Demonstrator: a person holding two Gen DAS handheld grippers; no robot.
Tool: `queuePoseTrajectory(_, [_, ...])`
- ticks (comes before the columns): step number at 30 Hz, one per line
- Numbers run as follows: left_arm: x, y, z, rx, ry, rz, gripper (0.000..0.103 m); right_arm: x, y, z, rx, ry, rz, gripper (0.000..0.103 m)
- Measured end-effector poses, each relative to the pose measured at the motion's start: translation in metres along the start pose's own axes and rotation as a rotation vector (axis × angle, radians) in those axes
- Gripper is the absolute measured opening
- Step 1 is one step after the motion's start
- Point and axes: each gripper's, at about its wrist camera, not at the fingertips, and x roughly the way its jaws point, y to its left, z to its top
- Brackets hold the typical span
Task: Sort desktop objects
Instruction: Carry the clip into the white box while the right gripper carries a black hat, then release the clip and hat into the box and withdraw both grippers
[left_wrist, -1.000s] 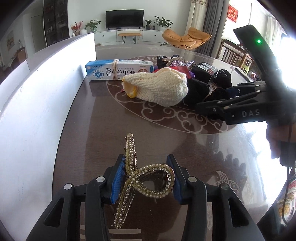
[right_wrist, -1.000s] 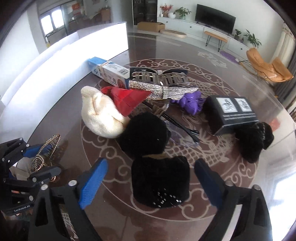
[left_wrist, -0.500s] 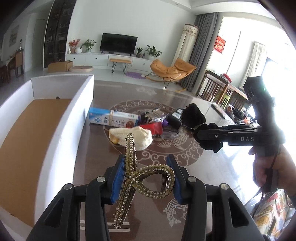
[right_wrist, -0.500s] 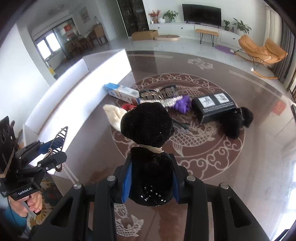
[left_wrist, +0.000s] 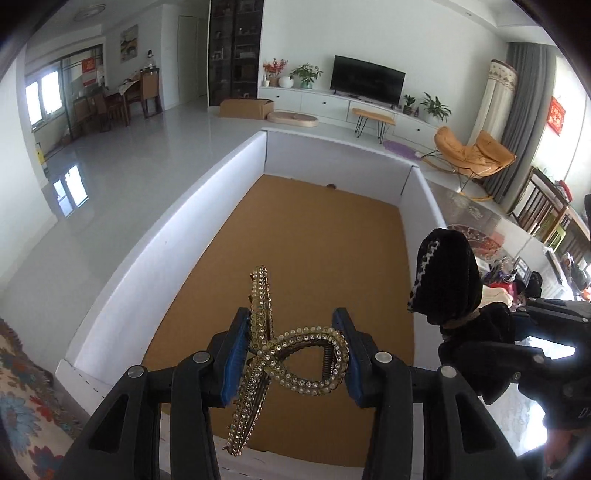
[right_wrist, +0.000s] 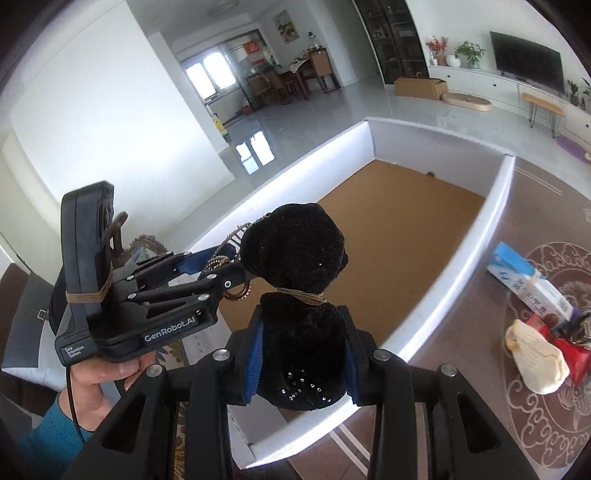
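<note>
Rhinestone hair clip and black velvet hair bow held above the white box.

Blue-padded left gripper (left_wrist: 291, 356) is clamped on a gold, looped rhinestone hair clip (left_wrist: 284, 347); right gripper (right_wrist: 301, 356) is clamped on the lower lobe of a black velvet hair bow (right_wrist: 295, 254), which is cinched with tan cord and dotted with small studs. Both items hang over a white-walled box (left_wrist: 155, 254) with a brown corkboard-textured floor. Left gripper body reads "GenRobot.AI" and "Data Acquisition System". On the patterned brown table (right_wrist: 517, 229) lie a blue-and-white carton (right_wrist: 528, 284) with Chinese print and a cream knit pouch (right_wrist: 539, 363).
</note>
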Motion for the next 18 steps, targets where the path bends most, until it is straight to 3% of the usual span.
queuePoseTrajectory(2, [0.015, 0.008, -0.003, -0.008, 0.054, 0.025, 0.045, 0.024, 0.008, -0.001, -0.025, 0.043, -0.021, 0.041])
queuePoseTrajectory(3, [0.019, 0.011, -0.005, -0.018, 0.066, 0.042, 0.048, 0.035, 0.01, -0.001, -0.029, 0.068, -0.033, 0.051])
queuePoseTrajectory(4, [0.022, 0.012, -0.005, -0.031, 0.07, 0.051, 0.057, 0.041, 0.011, -0.002, -0.022, 0.073, -0.046, 0.067])
queuePoseTrajectory(6, [0.019, 0.014, -0.007, -0.062, 0.047, 0.051, 0.071, 0.039, 0.009, -0.004, -0.002, 0.042, -0.049, 0.083])
queuePoseTrajectory(9, [0.006, 0.006, -0.01, -0.074, -0.01, 0.02, 0.073, 0.016, 0.001, -0.008, 0.015, -0.027, -0.037, 0.084])
queuePoseTrajectory(11, [-0.006, -0.013, -0.01, -0.055, -0.05, -0.02, 0.073, -0.013, -0.006, -0.016, 0.004, -0.108, -0.059, 0.091])
queuePoseTrajectory(12, [-0.013, -0.027, -0.01, -0.034, -0.07, -0.047, 0.073, -0.03, -0.012, -0.023, 0.003, -0.157, -0.086, 0.102])
queuePoseTrajectory(14, [-0.029, -0.063, -0.009, 0.028, -0.106, -0.118, 0.073, -0.062, -0.029, -0.042, 0.026, -0.246, -0.139, 0.103])
queuePoseTrajectory(17, [-0.052, -0.13, -0.016, 0.147, -0.142, -0.249, 0.079, -0.107, -0.066, -0.087, 0.097, -0.315, -0.331, 0.103])
queuePoseTrajectory(18, [-0.059, -0.152, -0.019, 0.181, -0.144, -0.287, 0.087, -0.115, -0.084, -0.104, 0.129, -0.317, -0.411, 0.103])
